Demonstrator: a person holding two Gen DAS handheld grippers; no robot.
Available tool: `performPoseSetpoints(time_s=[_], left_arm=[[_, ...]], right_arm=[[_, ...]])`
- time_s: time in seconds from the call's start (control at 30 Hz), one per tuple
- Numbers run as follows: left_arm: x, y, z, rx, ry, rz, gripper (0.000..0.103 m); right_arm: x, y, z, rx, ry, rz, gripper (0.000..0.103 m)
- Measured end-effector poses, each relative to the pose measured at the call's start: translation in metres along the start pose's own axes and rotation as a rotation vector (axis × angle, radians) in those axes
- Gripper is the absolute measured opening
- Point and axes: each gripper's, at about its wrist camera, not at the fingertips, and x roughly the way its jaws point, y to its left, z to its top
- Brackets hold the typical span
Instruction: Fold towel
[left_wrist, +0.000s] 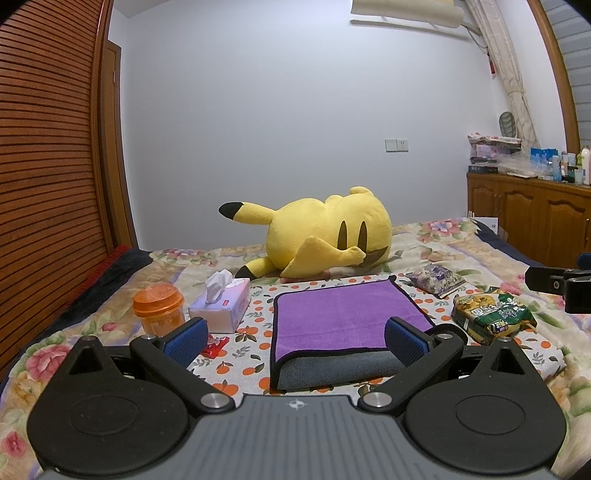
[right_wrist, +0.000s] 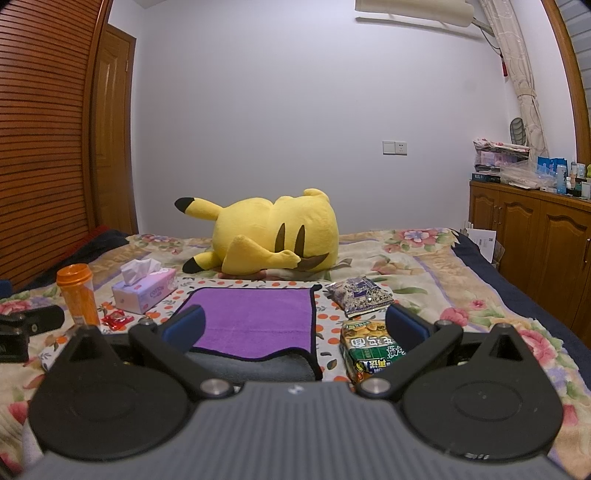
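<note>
A purple towel (left_wrist: 343, 314) with a black edge and grey underside lies folded on an orange-print cloth (left_wrist: 255, 354) on the bed; its grey lower layer sticks out at the near edge. It also shows in the right wrist view (right_wrist: 255, 321). My left gripper (left_wrist: 295, 341) is open and empty, held just in front of the towel's near edge. My right gripper (right_wrist: 295, 328) is open and empty, in front of the towel's near right corner. Part of the right gripper shows at the right edge of the left wrist view (left_wrist: 565, 286).
A yellow plush toy (left_wrist: 325, 236) lies behind the towel. A tissue box (left_wrist: 221, 304), an orange jar (left_wrist: 159, 308) and a red wrapper (left_wrist: 214, 347) are to the left. A green snack bag (left_wrist: 491, 314) and a purple snack bag (left_wrist: 436, 278) are to the right. A wooden cabinet (left_wrist: 535, 218) stands far right.
</note>
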Motion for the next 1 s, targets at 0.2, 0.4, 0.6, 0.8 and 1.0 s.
performPoseSetpoints(time_s=[0.2, 0.4, 0.6, 0.8, 1.0], left_arm=[[0.003, 0.003, -0.005, 0.005, 0.017, 0.002, 0.103], [0.012, 0.001, -0.005, 0.008, 0.072, -0.002, 0.103], [0.025, -0.001, -0.004, 0.028, 0.122, -0.003, 0.103], [0.037, -0.001, -0.001, 0.038, 0.139, -0.006, 0.103], [0.050, -0.001, -0.001, 0.052, 0.160, -0.014, 0.103]], right_arm=[[-0.002, -0.012, 0.003, -0.001, 0.004, 0.002, 0.103], [0.006, -0.001, -0.004, 0.000, 0.015, 0.018, 0.103], [0.016, 0.002, -0.004, -0.013, 0.031, 0.031, 0.103], [0.028, 0.001, -0.003, -0.012, 0.050, 0.039, 0.103], [0.040, -0.004, -0.004, 0.012, 0.083, 0.046, 0.103]])
